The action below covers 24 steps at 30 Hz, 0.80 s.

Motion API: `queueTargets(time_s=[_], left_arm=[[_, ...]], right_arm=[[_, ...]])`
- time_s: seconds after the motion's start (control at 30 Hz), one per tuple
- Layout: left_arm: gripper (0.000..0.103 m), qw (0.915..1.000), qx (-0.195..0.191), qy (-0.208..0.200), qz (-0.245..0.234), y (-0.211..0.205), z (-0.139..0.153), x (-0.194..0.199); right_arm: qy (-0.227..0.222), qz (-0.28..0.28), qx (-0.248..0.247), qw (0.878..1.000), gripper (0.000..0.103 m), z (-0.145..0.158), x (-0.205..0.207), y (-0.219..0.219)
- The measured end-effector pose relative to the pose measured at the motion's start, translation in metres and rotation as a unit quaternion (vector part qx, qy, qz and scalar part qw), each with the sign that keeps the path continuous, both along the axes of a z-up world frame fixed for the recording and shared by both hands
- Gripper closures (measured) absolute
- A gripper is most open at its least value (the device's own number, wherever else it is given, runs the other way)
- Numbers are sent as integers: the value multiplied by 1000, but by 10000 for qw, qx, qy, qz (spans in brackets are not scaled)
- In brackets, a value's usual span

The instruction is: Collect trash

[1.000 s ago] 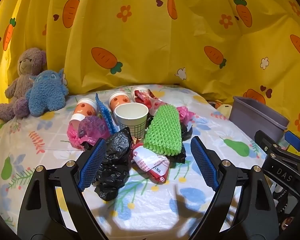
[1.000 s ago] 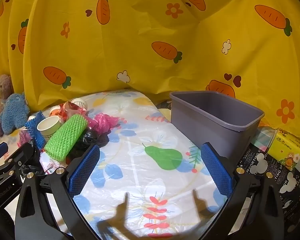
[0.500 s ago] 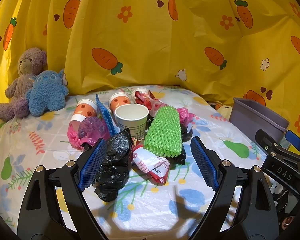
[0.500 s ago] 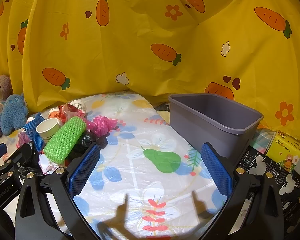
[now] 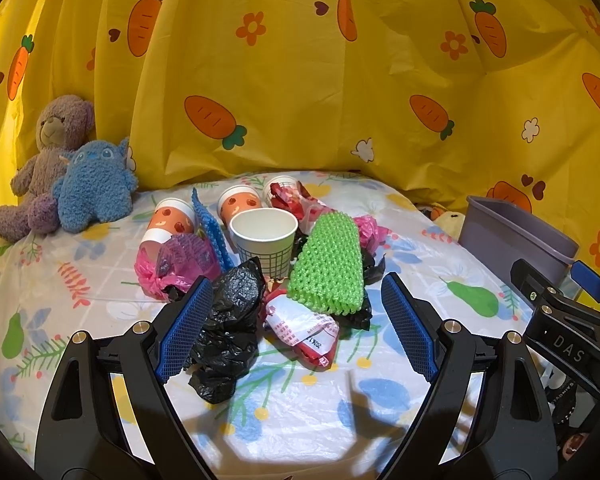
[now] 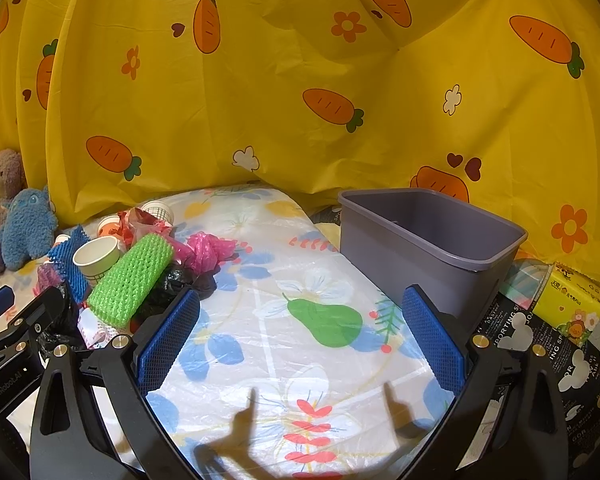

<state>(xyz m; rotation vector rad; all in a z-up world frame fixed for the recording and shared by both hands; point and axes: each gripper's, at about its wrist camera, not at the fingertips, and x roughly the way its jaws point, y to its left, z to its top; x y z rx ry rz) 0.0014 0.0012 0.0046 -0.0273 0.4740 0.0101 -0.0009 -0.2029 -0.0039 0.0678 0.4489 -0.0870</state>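
Observation:
A pile of trash lies on the flowered table cover: a green foam net, a white paper cup, a crumpled black bag, a red and white wrapper, a pink bag and orange cups. My left gripper is open and empty, just short of the pile. My right gripper is open and empty over the bare cover. The grey bin stands to its right; the green net lies to its left.
Two plush toys sit at the back left against the yellow carrot curtain. A yellow tissue pack lies right of the bin, off the table. The bin also shows in the left wrist view.
Almost nothing: the right gripper has drifted slightly, so the bin and pile sit a little lower and leftward in its view. Both grippers stay open.

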Motion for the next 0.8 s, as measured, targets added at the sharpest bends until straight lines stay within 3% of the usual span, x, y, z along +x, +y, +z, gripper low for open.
queueTargets(time_s=[0.8], left_arm=[[18,10000,8,14,-13,-2,-1,1]], right_arm=[[-16,-11,-16,10000,5,1,1,-1]])
